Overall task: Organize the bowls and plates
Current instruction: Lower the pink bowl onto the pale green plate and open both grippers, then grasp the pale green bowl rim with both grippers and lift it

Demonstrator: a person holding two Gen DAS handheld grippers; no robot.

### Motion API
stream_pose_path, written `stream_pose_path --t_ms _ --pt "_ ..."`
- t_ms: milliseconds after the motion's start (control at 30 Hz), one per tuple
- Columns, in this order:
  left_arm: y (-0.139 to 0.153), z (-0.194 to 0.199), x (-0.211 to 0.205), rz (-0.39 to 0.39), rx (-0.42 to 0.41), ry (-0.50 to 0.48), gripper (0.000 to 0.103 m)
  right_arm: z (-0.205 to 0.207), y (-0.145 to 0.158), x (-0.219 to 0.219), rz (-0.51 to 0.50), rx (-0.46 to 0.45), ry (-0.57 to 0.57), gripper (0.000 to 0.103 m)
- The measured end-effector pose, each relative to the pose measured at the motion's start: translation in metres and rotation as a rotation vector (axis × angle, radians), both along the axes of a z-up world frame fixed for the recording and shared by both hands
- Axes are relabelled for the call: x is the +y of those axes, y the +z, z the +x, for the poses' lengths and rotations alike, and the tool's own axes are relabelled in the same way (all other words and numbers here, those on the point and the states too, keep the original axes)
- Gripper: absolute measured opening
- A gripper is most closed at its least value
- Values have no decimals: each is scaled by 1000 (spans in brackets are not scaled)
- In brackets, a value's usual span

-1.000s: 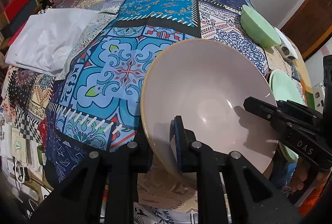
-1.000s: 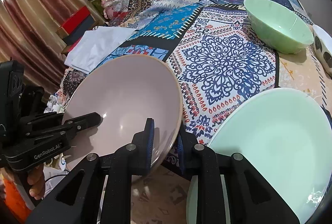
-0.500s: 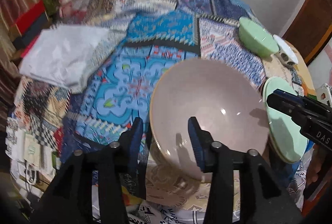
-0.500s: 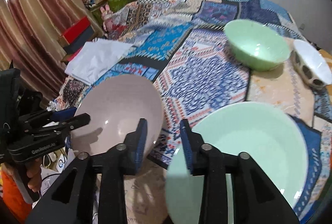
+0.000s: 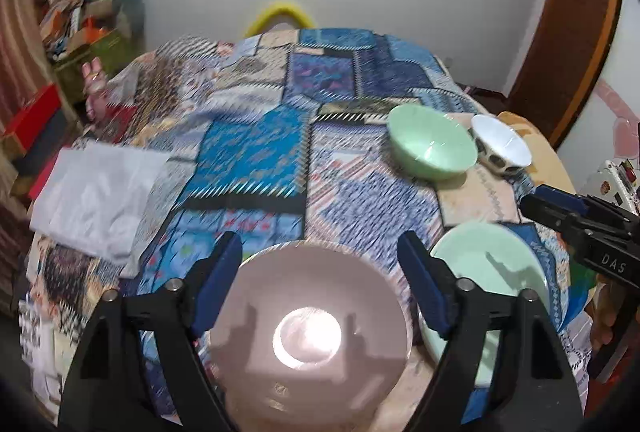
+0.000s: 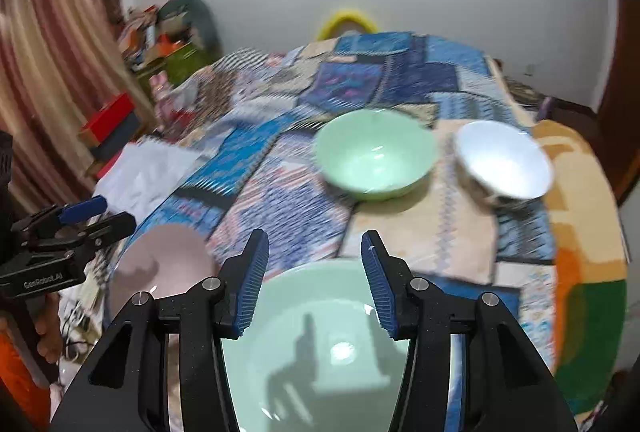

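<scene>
While both sets of jaws are opening with nothing pinched, left gripper [image 5: 320, 264] sits spread above the pink plate [image 5: 308, 328], right gripper [image 6: 314, 264] above the green plate [image 6: 316, 352]; both plates rest at the near table edge, side by side. My read: clear the rims fully before swinging toward the green bowl [image 6: 374, 154] and white bowl [image 6: 504, 160] further back. Patchwork tablecloth [image 5: 256, 152], folded white cloth [image 5: 96, 200] on left, cluttered corner, white wall.

Left wrist: looks steeply down, close over the pink bowl [image 5: 308, 316].
Right wrist: same tilt, close over the green plate [image 6: 320, 344].
Shared: green bowl [image 5: 432, 142], white bowl [image 6: 504, 160], patchwork cloth [image 5: 256, 152].
</scene>
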State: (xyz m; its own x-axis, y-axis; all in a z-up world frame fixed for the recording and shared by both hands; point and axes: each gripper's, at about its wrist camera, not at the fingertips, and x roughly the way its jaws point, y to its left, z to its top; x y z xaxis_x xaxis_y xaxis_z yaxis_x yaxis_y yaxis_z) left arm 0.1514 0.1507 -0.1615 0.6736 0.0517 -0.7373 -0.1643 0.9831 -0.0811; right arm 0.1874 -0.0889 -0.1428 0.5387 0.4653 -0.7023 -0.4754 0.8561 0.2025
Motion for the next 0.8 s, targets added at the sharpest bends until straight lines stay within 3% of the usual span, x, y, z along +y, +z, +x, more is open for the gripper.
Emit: stream_pose_path --t_ms 267,400,600,667,800 --pt "2 62 -20 -34 -2 -63 82 34 1 -30 4 15 -81 46" --pt "-4 94 -23 -75 14 -75 82 53 -10 -31 -38 33 -93 52" --pt "-15 138 -34 -27 39 -98 82 80 -27 -27 -62 64 -99 54" --pt "-21 150 -37 -26 52 -110 82 88 -31 -25 -65 70 -103 60" --pt "-35 177 -39 -37 89 -130 82 106 -38 -22 -63 80 -111 61"
